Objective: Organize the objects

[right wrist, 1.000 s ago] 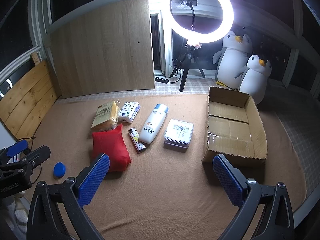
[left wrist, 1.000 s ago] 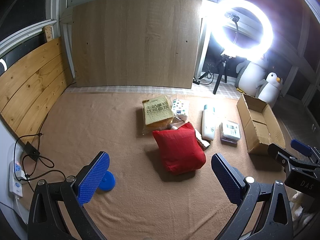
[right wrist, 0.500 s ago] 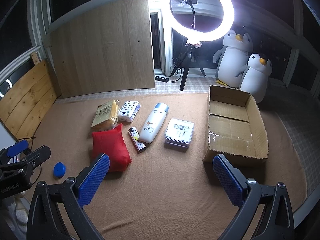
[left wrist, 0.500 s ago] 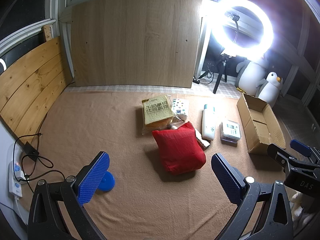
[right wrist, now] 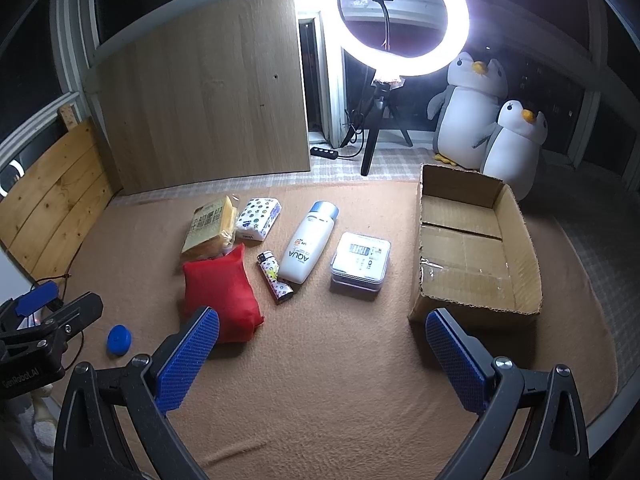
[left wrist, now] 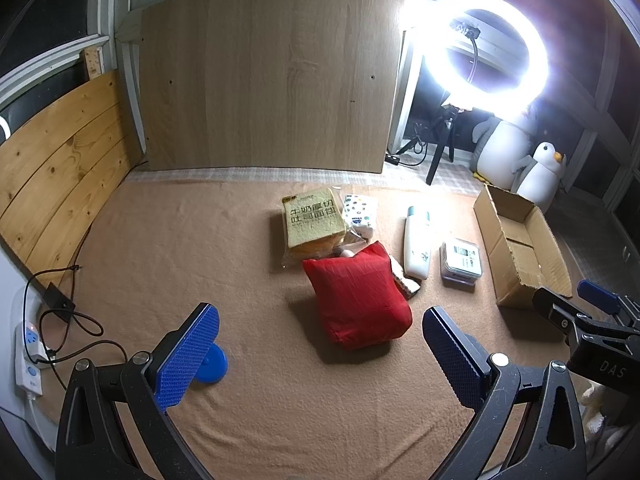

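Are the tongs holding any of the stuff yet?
No, nothing is held. The left tongs and right tongs are both open, with only the brown blanket between their blue pads.

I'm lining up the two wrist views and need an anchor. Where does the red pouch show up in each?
Left wrist: red pouch sits just right of centre, between the pads.
Right wrist: it lies left of centre, above the left pad.
Shared landmark: the cardboard box, to the pouch's right in both.

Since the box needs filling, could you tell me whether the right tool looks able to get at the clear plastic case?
Probably yes. The right tool is open and empty, and the clear plastic case lies alone on the blanket, apart from the bottle and cardboard box, nothing covering it.
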`<state>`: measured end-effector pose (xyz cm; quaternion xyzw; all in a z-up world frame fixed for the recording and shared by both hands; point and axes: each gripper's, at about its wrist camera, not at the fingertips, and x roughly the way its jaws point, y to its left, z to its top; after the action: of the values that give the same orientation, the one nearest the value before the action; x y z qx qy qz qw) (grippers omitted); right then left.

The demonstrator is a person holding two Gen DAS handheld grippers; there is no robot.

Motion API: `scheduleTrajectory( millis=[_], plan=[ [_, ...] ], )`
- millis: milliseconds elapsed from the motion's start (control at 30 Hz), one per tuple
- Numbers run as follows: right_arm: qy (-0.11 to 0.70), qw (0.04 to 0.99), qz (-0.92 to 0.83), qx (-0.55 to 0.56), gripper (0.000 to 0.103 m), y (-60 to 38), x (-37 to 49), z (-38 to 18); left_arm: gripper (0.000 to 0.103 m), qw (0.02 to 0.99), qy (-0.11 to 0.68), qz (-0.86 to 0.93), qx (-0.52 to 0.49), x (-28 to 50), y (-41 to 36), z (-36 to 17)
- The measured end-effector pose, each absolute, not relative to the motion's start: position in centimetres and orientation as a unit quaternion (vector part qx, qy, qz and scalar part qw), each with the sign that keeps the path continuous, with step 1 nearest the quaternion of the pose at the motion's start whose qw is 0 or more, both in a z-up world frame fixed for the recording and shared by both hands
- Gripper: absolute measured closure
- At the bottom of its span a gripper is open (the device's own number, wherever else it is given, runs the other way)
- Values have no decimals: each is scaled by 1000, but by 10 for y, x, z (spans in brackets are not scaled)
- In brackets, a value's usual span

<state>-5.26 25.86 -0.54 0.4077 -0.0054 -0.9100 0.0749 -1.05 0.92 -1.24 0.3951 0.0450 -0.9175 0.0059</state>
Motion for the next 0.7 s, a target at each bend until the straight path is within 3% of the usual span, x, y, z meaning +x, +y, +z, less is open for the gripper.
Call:
scheduleTrajectory(
  millis=[700],
  plan=[
    [-24, 82, -900, 427, 1, 259, -63, -14, 0, 5, 56, -912, 407, -21, 3, -23]
  ],
)
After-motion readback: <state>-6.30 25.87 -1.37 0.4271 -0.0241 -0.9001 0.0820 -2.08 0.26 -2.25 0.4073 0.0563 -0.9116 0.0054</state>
